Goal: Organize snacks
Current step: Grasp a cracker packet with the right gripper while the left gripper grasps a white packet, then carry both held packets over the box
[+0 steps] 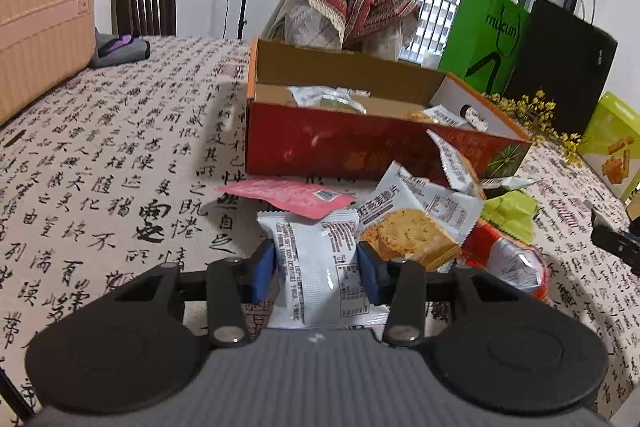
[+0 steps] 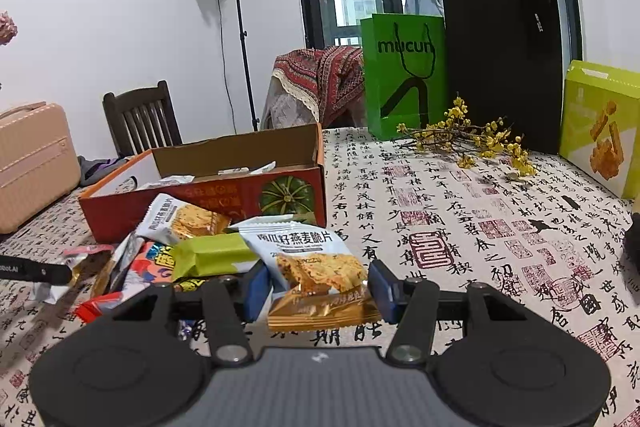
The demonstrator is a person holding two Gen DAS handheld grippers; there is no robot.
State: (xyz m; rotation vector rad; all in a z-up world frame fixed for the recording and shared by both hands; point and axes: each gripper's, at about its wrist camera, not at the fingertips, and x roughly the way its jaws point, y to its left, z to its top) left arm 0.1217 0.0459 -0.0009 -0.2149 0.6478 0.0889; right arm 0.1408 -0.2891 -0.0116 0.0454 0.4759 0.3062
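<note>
Jaws of the left gripper (image 1: 316,269) are closed on a white packet (image 1: 320,267), its long axis pointing far toward the red box (image 1: 340,143); right gripper (image 2: 316,291) jaws hold an oat-crisp packet (image 2: 316,267).

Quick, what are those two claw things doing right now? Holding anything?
Left gripper: closed on a white snack packet.
Right gripper: closed on an oat crisp packet, white with an orange bottom.

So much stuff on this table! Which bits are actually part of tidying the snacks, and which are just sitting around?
Part of the job:
- white snack packet in the left gripper
- oat crisp packet in the right gripper
- loose snack pile
- open red box

Just lying about:
- green bag
- black bag
- yellow flowers
- suitcase
</note>
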